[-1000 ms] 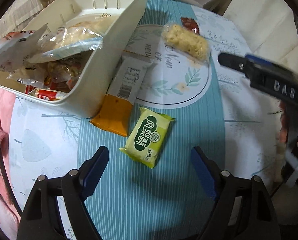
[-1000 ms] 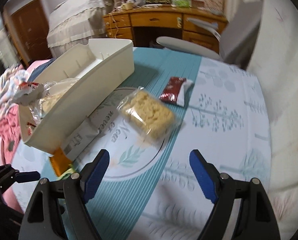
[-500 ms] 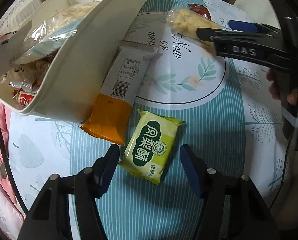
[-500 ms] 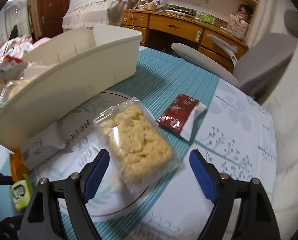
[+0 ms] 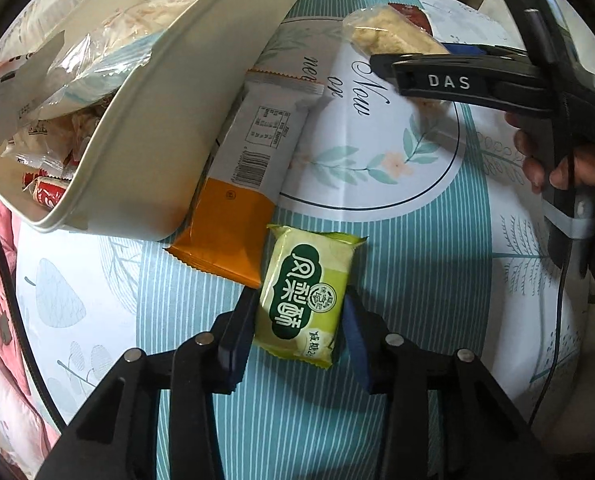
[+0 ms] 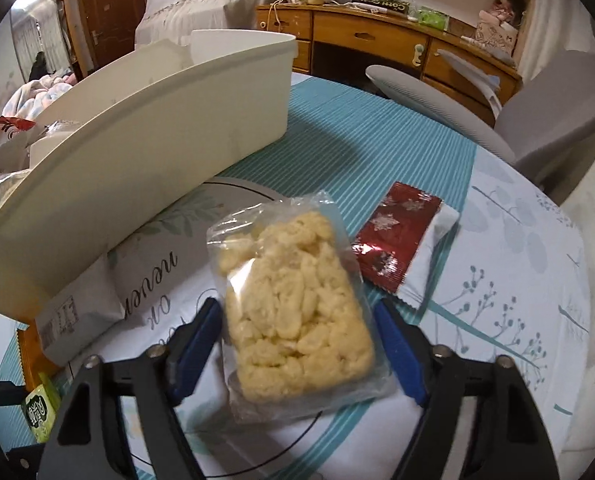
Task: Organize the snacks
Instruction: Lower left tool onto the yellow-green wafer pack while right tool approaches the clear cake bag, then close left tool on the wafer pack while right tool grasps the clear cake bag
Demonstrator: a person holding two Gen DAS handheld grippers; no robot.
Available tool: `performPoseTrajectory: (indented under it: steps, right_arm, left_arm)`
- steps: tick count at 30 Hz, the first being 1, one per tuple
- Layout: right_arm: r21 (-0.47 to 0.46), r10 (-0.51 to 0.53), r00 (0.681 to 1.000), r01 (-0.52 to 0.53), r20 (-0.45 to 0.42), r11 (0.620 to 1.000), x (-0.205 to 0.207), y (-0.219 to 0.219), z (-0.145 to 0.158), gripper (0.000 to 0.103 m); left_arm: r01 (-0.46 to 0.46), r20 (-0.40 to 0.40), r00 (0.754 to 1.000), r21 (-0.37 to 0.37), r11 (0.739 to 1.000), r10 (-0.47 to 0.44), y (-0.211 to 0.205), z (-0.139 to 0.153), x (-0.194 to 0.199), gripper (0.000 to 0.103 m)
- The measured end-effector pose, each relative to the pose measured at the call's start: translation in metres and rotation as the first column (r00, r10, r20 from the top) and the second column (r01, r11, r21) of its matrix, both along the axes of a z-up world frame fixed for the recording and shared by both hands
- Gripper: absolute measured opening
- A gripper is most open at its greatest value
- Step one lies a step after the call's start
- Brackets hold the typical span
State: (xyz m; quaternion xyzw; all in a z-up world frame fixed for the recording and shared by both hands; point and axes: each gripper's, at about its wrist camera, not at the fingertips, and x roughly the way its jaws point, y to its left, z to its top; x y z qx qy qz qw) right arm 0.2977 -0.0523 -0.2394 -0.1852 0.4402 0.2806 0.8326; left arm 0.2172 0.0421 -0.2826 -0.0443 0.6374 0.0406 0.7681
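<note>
The white bin (image 5: 169,128) sits tilted on the table, resting on the orange-ended bar (image 5: 241,200), ready to receive snacks. Your right gripper (image 6: 297,340) straddles the clear-wrapped rice crisp (image 6: 297,312), jaws apart, not yet gripping. Your left gripper (image 5: 299,320) is clamped on the green pastry packet (image 5: 305,300), flat on the cloth beside the bar.

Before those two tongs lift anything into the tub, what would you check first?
1. Left tongs astride green pastry packet: ok.
2. Left grip closed firmly: cannot tell.
3. Right tongs astride clear rice-crisp pack: ok.
4. Right grip closed: not ok, gaps show.
5. Red sachet outside right tongs: ok.
6. White tub has room: cannot tell; one end piled with snacks.
</note>
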Motion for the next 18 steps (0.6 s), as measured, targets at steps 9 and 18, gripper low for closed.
performPoseTrajectory:
  steps: [9, 18]
  right_arm:
    - [0.031, -0.042, 0.994, 0.045, -0.100, 0.999, -0.013, -0.017, 0.005, 0.062]
    - [0.091, -0.169, 0.941, 0.204, -0.294, 0.975, -0.060, -0.052, 0.009, 0.062]
  left_arm:
    - [-0.019, -0.044, 0.999, -0.034, 0.999, 0.017, -0.005, 0.005, 0.007, 0.040]
    - [-0.021, -0.031, 0.999, -0.060, 0.998, 0.019, -0.002, 0.029, 0.003, 0.040]
